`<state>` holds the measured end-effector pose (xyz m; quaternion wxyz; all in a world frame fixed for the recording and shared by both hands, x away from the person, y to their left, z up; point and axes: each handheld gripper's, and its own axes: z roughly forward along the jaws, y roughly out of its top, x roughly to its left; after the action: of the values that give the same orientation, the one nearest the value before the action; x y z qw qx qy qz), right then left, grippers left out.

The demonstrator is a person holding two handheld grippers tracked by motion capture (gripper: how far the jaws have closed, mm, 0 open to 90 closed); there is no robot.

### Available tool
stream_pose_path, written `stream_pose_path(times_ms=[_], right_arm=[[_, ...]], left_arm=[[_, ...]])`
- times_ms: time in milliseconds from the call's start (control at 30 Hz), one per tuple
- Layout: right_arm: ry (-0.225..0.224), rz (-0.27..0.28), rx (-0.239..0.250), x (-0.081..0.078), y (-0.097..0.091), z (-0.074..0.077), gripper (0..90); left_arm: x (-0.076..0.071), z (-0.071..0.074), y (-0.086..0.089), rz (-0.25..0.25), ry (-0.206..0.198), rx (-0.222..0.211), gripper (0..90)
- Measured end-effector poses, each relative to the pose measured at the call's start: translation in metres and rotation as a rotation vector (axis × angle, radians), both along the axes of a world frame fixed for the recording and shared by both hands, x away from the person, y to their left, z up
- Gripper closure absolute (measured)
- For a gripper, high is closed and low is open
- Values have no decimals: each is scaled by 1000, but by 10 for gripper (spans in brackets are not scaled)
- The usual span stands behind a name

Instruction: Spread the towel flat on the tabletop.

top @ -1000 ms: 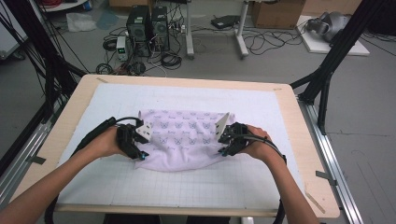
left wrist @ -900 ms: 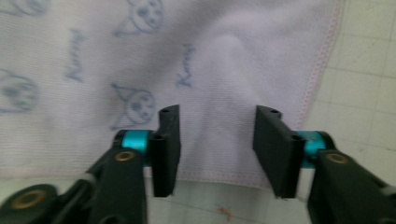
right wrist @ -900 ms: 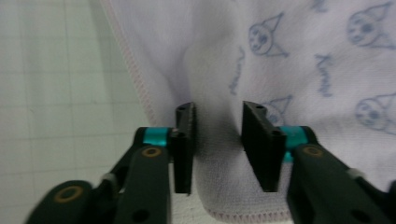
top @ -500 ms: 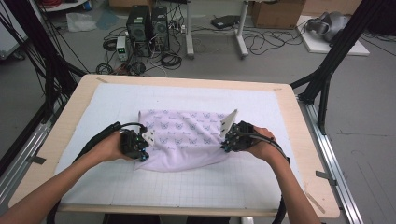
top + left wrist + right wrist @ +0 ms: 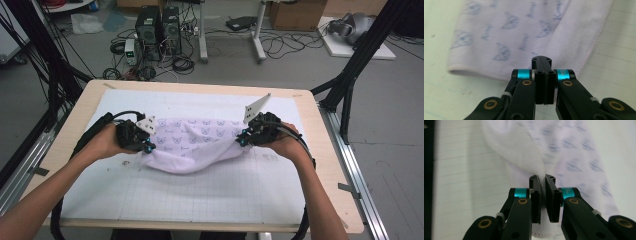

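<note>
Gridded white matting (image 5: 200, 195) covers my wooden table (image 5: 80, 107), bare ahead of my forearms. My left tongs (image 5: 148, 148) have just closed and now pinch the near left edge of a soft lilac cloth (image 5: 195, 145) printed with small butterflies; my right tongs (image 5: 242, 141) have just closed too, clamped on a bunched fold at its right end. Between them the cloth sags onto the mat. My left gripper view shows a stitched hem (image 5: 596, 37); my right gripper view shows fleecy pile (image 5: 524, 147). Beyond the table stand computer towers (image 5: 159, 26), tangled cables (image 5: 280, 45) and black frame legs (image 5: 352, 75).
</note>
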<state>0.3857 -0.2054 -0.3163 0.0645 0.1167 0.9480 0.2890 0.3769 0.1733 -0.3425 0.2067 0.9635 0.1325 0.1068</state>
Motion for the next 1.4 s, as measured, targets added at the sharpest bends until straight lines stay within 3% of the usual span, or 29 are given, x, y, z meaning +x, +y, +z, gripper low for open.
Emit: stream_pose_path(times_ms=[67,167,233,300,367,433,500,633,733,767,967,1033,1100,1133,1200,1267,1400], right_arm=[[-32,-120,-58,17,3,-8,834],[-118,-228,-173,36,11,-26,697],[-116,-254,-194,46,13,-37,640],[-131,-253,-190,47,14,-40,604],[-141,-210,-149,41,10,-36,594],[-145,-184,-119,34,5,-29,584],[-145,-147,-90,24,4,-22,571],[-163,-72,-127,13,12,-22,551],[-168,-46,-145,12,18,-29,544],[-170,-38,-163,13,20,-31,544],[-195,-18,-267,22,31,-47,580],[-186,-7,-291,26,32,-52,666],[-172,1,-323,29,34,-55,829],[-179,1,-319,29,33,-56,853],[-133,-11,-266,32,30,-56,860],[-141,-8,-282,31,30,-56,860],[-142,-19,-250,31,27,-53,860]], left_arm=[[16,-7,2,76,-12,29,899],[34,-20,4,165,-25,64,898],[42,-28,5,208,-21,72,891],[44,-32,8,209,4,47,750],[40,-32,10,195,2,16,651],[34,-27,11,152,5,-25,537],[26,-22,8,100,-9,-41,493],[4,-12,-2,27,-57,-49,407],[-11,-10,-12,-44,-95,-29,407],[-13,-11,-15,-63,-104,2,410],[-5,-36,-33,-84,-107,125,432],[-1,-44,-37,-75,-95,147,448],[4,-50,-38,-71,-94,167,458],[7,-52,-38,-62,-89,172,481],[10,-54,-37,-48,-80,171,522],[12,-54,-36,-44,-80,169,590],[15,-56,-35,-49,-77,177,704]])
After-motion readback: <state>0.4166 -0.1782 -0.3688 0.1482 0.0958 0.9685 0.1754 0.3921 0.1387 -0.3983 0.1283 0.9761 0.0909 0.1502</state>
